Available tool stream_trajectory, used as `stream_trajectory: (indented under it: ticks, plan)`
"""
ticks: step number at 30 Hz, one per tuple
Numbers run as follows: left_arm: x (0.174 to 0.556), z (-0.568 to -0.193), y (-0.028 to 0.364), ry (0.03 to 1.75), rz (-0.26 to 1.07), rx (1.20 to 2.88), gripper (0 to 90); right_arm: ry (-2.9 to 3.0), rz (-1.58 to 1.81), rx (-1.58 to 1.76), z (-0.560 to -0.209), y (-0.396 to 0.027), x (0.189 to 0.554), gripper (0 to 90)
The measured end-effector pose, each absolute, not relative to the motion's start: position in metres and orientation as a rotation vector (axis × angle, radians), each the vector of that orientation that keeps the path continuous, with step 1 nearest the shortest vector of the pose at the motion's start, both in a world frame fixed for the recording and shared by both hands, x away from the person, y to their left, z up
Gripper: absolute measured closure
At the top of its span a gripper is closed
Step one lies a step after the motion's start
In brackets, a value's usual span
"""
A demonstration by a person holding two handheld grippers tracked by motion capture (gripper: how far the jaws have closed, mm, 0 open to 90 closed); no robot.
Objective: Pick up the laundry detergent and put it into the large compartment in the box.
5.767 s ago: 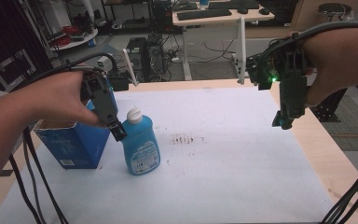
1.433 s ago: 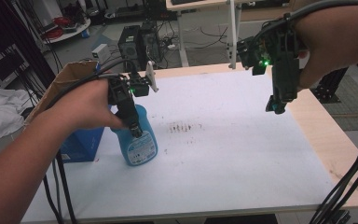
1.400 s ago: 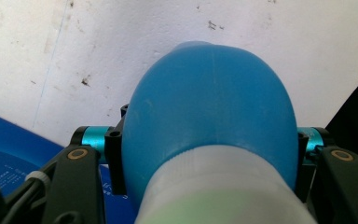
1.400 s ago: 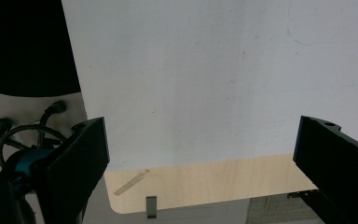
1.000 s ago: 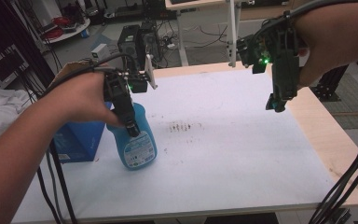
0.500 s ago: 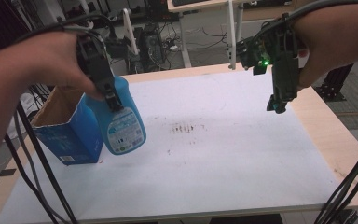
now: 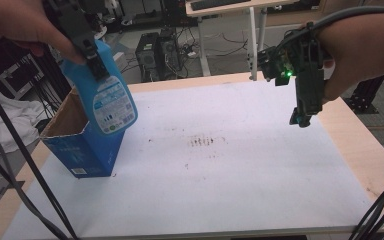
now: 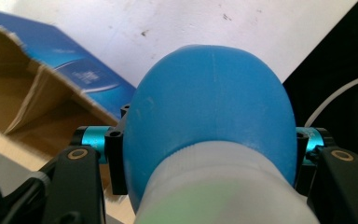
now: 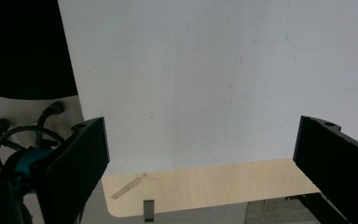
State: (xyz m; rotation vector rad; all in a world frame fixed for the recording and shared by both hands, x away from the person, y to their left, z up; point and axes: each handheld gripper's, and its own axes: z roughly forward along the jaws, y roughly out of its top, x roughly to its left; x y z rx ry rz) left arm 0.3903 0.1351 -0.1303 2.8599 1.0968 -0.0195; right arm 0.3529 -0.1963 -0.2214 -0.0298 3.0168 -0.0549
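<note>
Left gripper (image 7: 97,67) is clamped on the neck of the bottle (image 7: 107,95), which hangs tilted in the air, base just above the open box (image 7: 87,150). Farther right, the right gripper (image 7: 302,117) hovers with jaws wide, empty.

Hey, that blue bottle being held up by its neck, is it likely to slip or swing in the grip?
The blue bottle hangs tilted from the left hand-held gripper, which clamps it near the neck, so it will probably swing a little. Its smooth plastic shoulder looks somewhat slippery, though the wider body below the jaws should resist sliding out. It seems rigid, not floppy.
</note>
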Motion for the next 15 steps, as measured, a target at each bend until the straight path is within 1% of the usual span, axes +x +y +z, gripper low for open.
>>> stream_trajectory:
  ticks: [6,15]
  plan:
    - [0.396,-0.112,0.162,1.259,0.003,2.764,38.7,3.02,-0.077,-0.035,-0.225,-0.195,0.352,2.4]
    - [0.4,-0.099,0.206,1.481,0.035,2.658,38.7,3.022,-0.083,-0.046,-0.226,-0.19,0.351,2.4]
